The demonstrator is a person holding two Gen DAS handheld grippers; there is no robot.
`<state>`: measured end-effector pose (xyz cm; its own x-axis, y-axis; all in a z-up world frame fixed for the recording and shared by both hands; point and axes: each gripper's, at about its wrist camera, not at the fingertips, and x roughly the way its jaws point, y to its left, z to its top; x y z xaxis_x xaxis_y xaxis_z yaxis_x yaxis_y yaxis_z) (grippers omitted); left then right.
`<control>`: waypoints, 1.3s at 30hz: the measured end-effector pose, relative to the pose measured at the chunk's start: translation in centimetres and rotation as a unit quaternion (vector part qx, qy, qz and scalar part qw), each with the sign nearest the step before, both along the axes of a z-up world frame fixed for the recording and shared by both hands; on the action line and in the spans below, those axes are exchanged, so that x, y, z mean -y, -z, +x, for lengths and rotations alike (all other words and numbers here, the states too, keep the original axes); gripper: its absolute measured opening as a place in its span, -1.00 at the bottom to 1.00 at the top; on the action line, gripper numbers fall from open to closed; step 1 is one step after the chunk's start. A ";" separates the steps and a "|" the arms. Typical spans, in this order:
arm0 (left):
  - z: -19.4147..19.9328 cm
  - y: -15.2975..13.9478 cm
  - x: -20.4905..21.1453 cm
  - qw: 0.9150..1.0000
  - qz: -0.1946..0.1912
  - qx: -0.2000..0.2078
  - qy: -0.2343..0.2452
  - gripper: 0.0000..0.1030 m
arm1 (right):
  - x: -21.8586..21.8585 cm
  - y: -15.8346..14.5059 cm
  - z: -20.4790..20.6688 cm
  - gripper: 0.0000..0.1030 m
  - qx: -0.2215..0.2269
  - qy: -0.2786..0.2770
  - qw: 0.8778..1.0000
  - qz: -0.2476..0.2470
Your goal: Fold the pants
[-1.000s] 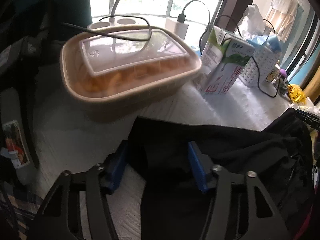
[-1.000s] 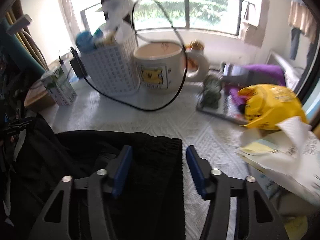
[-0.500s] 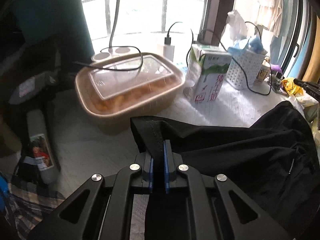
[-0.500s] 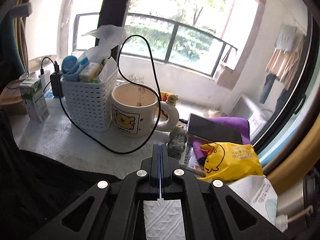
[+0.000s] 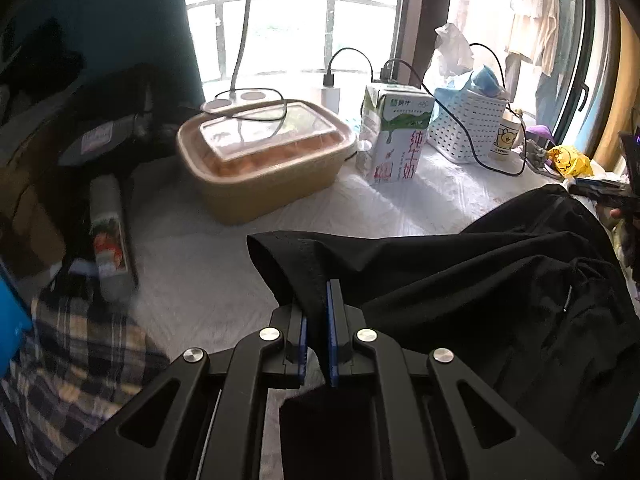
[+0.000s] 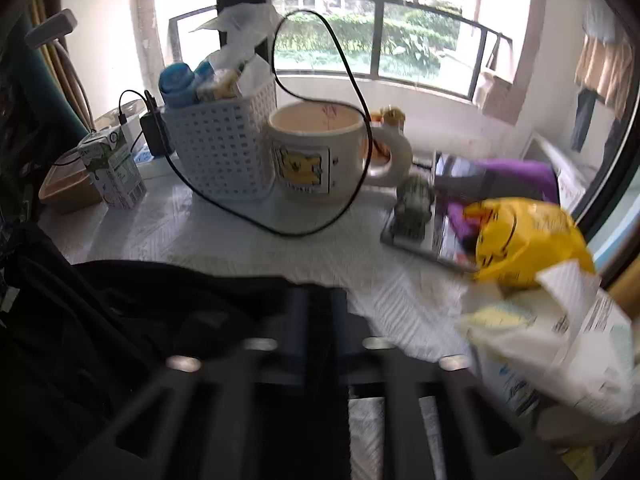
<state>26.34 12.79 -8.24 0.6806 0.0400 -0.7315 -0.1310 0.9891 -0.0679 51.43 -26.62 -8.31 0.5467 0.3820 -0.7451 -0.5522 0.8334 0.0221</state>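
While the black pants (image 5: 460, 280) are spread across the near part of the white table (image 5: 208, 264), a hem at their left end is clamped between the fingers of the left gripper (image 5: 316, 320). At the right end, the right gripper (image 6: 318, 312) is seen blurred, its fingers drawn close together on the cloth's edge.

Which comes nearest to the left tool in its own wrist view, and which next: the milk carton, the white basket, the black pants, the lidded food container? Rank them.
1. Black pants, clamped in the left tool.
2. Lidded food container, ahead, left.
3. Milk carton, ahead, right.
4. White basket, behind the carton, farther right.
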 end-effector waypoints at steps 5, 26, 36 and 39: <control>-1.5 0.7 0.0 1.000 -0.004 -0.003 -0.011 -0.87 | -0.6 0.5 -0.9 0.99 -0.005 -0.016 1.000 -0.005; -1.0 0.5 -0.7 1.000 -0.011 -0.017 -0.015 -0.94 | -3.0 -2.1 2.0 -1.00 0.043 -0.020 0.999 -0.015; 0.7 -0.3 -2.8 0.999 -0.021 0.003 -0.040 -0.18 | 0.1 1.0 1.2 -0.26 -0.019 -0.002 1.000 0.002; 1.5 0.1 -2.5 0.999 -0.026 0.000 -0.036 -0.17 | 0.6 1.7 1.0 1.00 -0.033 -0.003 0.999 0.024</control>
